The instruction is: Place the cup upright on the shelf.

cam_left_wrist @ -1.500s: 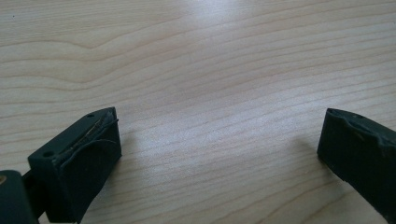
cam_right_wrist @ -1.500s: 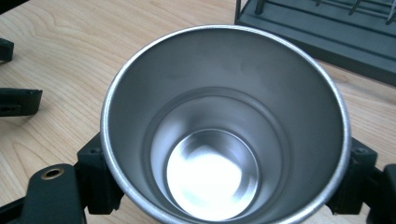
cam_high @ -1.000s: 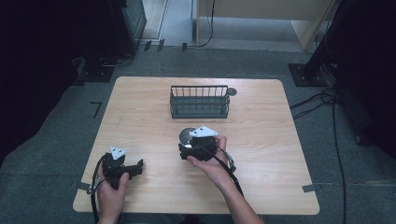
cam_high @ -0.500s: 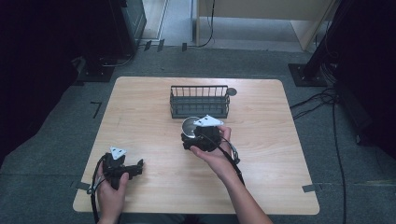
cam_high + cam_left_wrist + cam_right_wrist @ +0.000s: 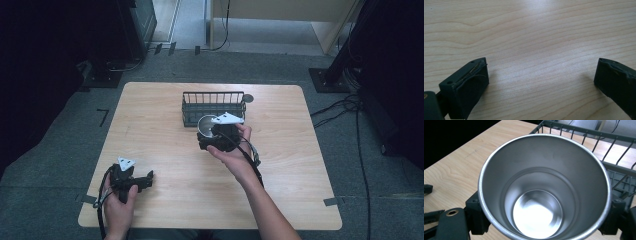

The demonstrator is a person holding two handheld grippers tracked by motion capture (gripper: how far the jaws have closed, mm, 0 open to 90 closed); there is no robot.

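Note:
A shiny steel cup (image 5: 544,190) sits between the jaws of my right gripper (image 5: 212,136), which is shut on its sides; its open mouth (image 5: 206,123) faces up. The cup hangs above the table just in front of the black wire basket (image 5: 213,96). In the right gripper view the basket's bars (image 5: 614,147) run close behind the cup's rim. My left gripper (image 5: 145,178) rests near the table's front left corner, and in the left gripper view its two black fingers (image 5: 467,82) stand wide apart over bare wood with nothing between them.
The wooden table (image 5: 150,115) has rounded corners and grey carpet all round. A small dark round disc (image 5: 248,98) lies by the basket's right end. Cables trail from both grippers toward the front edge. Dark stands rise at the far left and right.
My right gripper has carried the cup up and away from the person, closer to the basket. The left gripper has stayed where it was.

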